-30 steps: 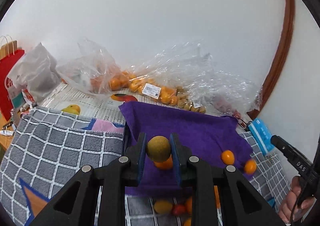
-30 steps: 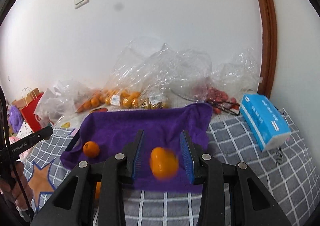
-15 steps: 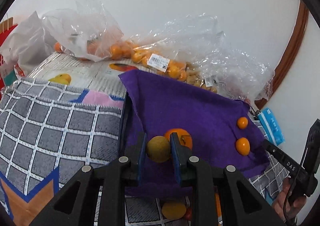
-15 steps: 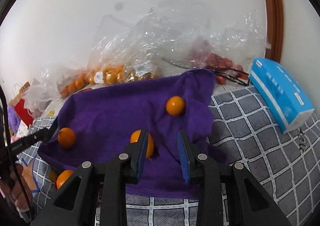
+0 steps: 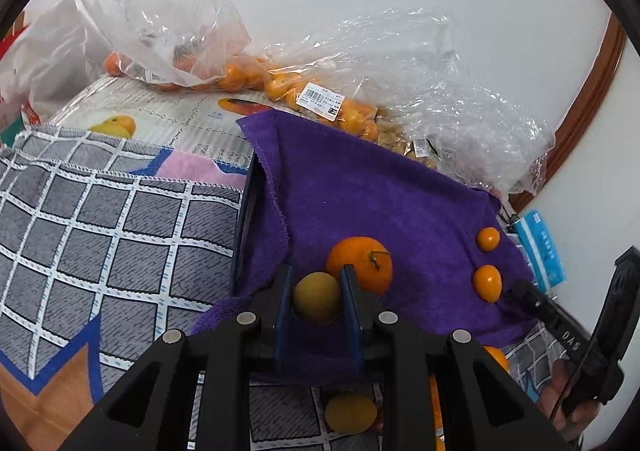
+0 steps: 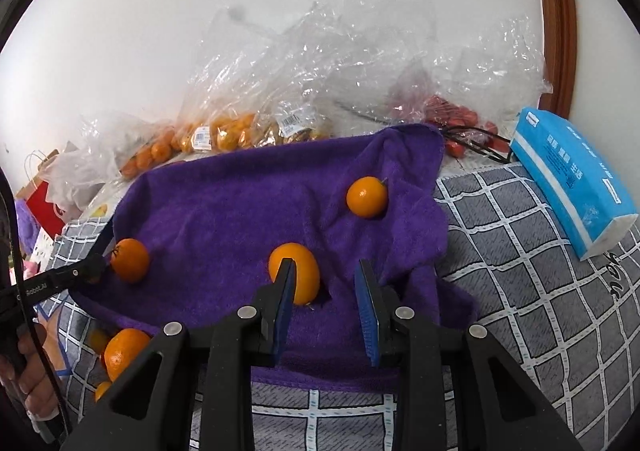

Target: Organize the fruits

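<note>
Readable writing — "DAS" on the right hand-held gripper.

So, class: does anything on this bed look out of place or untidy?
Yes. A few fruits lie off the purple towel on the checked cover, below its near edge. The towel itself is rumpled, with one corner folded up.

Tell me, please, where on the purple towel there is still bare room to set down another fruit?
The purple towel is bare across its middle and back, between the big orange at its left edge and the small orange on the right. The front edge is crowded by another orange. The plastic bags behind are packed.
</note>
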### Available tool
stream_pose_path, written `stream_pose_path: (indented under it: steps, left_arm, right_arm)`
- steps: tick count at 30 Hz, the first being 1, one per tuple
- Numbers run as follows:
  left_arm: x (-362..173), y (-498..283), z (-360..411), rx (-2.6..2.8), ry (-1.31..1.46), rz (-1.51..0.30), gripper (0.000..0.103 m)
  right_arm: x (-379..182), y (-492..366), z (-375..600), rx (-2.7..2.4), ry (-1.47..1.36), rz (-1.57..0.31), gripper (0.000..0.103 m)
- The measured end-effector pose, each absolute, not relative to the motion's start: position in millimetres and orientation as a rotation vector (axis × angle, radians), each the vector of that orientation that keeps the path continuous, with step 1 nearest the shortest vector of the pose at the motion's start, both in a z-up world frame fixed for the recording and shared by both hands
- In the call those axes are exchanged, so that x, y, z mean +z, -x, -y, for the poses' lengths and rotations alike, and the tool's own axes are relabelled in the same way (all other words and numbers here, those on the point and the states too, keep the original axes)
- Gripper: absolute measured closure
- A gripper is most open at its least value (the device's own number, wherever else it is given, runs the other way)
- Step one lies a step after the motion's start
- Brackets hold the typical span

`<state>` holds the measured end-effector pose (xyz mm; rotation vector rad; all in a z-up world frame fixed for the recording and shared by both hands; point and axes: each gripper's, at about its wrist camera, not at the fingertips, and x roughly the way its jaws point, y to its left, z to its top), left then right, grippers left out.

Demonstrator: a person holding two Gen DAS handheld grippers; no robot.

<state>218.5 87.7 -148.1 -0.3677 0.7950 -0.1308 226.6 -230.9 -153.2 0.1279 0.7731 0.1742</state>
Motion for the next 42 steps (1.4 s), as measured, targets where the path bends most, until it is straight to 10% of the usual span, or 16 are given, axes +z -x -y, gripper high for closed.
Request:
stream_pose_path:
  steps: [25,42]
  left_arm:
    - [-120.8,-197.7,-102.4,-0.085,0.377,-0.648,0.064]
    - [-120.5,-197.5,-121.9,-0.080,0.460,-0.644,0.062]
  right_arm:
    - [-129.8,-169.9,153.9,0.385,-0.075,-0.797,0.047]
    - [-158.5,-173.7,126.7,0.377,-0.052,-0.874,0.062]
